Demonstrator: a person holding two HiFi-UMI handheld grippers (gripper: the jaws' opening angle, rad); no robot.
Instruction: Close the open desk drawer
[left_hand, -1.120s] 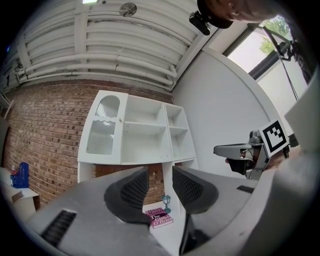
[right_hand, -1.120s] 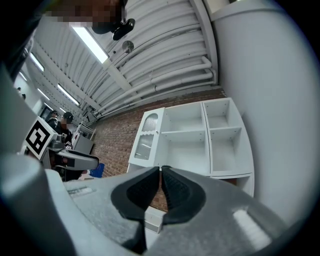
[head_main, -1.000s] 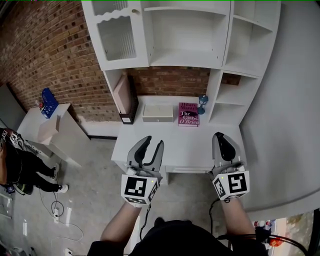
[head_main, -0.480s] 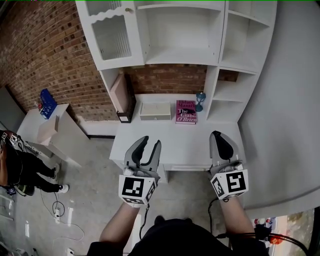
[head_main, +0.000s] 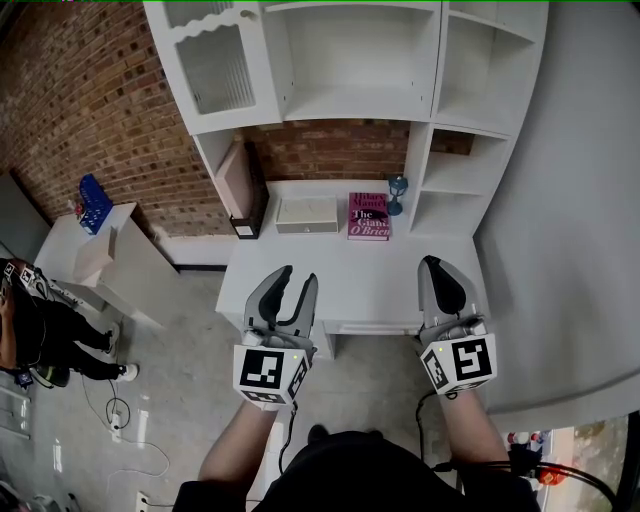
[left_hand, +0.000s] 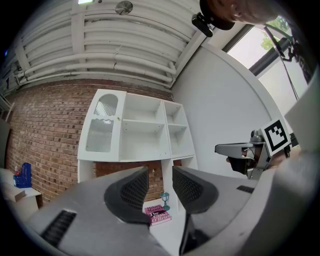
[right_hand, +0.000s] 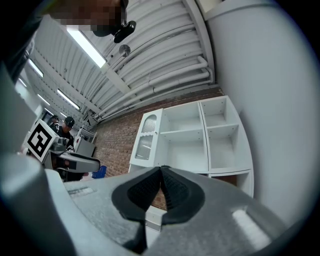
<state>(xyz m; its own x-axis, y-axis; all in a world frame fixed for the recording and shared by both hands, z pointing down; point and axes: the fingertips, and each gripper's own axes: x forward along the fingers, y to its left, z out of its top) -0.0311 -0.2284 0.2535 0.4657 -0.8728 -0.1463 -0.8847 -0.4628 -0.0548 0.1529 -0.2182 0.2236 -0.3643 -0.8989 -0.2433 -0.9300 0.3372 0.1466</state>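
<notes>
A white desk (head_main: 350, 275) with a tall hutch stands ahead against a brick wall. Under its front edge, between my two grippers, the white drawer front (head_main: 375, 327) juts out a little. My left gripper (head_main: 297, 278) hovers over the desk's front left part, open and with nothing between its fingers (left_hand: 134, 187). My right gripper (head_main: 432, 264) is shut and empty over the front right corner; in the right gripper view its pads (right_hand: 150, 189) meet. Neither gripper touches the drawer.
On the desk's back lie a pink book (head_main: 368, 216), a white box (head_main: 307, 214), a blue glass ornament (head_main: 398, 195) and a leaning pink folder (head_main: 240, 185). A low white table (head_main: 95, 255) and a person (head_main: 40, 335) are at the left. A grey wall (head_main: 570, 250) runs close along the right.
The desk has slid slightly up and left in the head view. Both grippers stay in almost the same place, the left still open and the right still shut.
</notes>
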